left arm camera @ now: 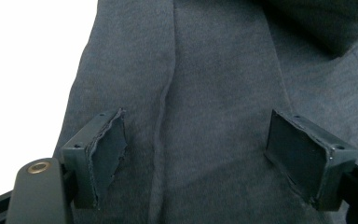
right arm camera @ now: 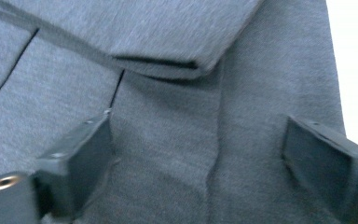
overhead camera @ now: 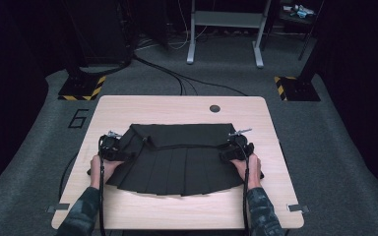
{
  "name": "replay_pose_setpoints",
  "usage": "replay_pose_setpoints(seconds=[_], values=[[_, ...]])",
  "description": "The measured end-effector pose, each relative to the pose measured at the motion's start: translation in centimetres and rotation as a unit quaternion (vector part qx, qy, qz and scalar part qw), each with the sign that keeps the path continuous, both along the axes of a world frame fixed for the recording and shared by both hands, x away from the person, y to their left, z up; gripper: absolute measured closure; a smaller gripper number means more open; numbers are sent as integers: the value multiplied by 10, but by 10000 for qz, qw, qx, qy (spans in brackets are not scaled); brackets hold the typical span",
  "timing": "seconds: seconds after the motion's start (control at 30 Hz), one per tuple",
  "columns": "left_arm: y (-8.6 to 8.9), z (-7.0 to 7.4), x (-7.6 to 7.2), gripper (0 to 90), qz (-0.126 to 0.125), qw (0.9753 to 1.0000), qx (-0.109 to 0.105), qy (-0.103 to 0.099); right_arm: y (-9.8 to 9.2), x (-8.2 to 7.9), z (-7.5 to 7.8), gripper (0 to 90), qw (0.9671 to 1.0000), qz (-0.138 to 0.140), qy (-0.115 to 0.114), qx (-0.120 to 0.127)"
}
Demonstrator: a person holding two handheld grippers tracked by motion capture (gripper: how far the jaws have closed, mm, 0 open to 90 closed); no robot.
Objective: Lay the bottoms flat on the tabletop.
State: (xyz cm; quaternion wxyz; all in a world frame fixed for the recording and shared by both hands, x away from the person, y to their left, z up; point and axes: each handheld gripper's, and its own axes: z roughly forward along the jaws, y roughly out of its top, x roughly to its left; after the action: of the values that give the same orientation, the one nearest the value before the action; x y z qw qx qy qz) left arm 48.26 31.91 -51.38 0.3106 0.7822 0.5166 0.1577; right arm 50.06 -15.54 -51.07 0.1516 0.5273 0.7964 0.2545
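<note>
We see a dark pleated skirt (overhead camera: 177, 157) lying flat at the centre of the pale wooden bench (overhead camera: 128, 206). At nine o'clock our left hand-held gripper (overhead camera: 114, 147) rests on its edge, jaws spread wide; at three o'clock our right hand-held gripper (overhead camera: 237, 147) does likewise. Beyond, at twelve o'clock, grey carpet (overhead camera: 216, 73) runs to a metal frame (overhead camera: 225, 29).

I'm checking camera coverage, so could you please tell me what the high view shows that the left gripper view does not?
The high view alone shows the whole light wooden table, the grey carpeted floor, both hands and the right tongs at the garment's right edge. The left gripper view alone shows, close up, the left tongs with jaws wide apart over the cloth and a seam running between them. Both show the dark pleated fabric skirt, spread flat.
</note>
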Motion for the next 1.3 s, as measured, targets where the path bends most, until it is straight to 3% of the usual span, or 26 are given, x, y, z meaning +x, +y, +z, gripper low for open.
replay_pose_setpoints(seconds=[0.1,0.27,0.4,0.5,0.6,0.97,1.17,1.23,1.27,1.3], values=[[-3,-3,-5,196,48,9999,50,-143,-1,-2,-2,40,10000,-33,-50,16],[-1,-2,-9,190,44,10000,19,-72,-3,-6,-2,35,10000,-41,-59,13],[-2,-4,-19,189,43,9998,82,-185,-4,-13,-2,35,9999,-109,-36,56],[-1,-5,-26,188,72,9997,-57,-222,-7,-19,-4,35,9999,1,-141,16],[-1,-5,-33,188,44,9997,1,-244,-9,-26,-4,35,9998,42,-163,48],[-1,-8,-79,188,-3,9993,-49,-367,-15,-66,-7,35,9992,130,-344,141],[2,-6,-93,188,-16,9995,-161,-277,-16,-85,-7,37,9992,136,-345,163],[3,-5,-93,172,42,9992,-305,-246,-18,-87,-6,70,9990,143,-356,211],[4,-2,-93,158,40,9990,-379,-232,-20,-87,-4,64,9983,174,-471,298],[3,2,-93,157,73,9985,-460,-302,-20,-86,-1,61,9979,140,-509,384]])
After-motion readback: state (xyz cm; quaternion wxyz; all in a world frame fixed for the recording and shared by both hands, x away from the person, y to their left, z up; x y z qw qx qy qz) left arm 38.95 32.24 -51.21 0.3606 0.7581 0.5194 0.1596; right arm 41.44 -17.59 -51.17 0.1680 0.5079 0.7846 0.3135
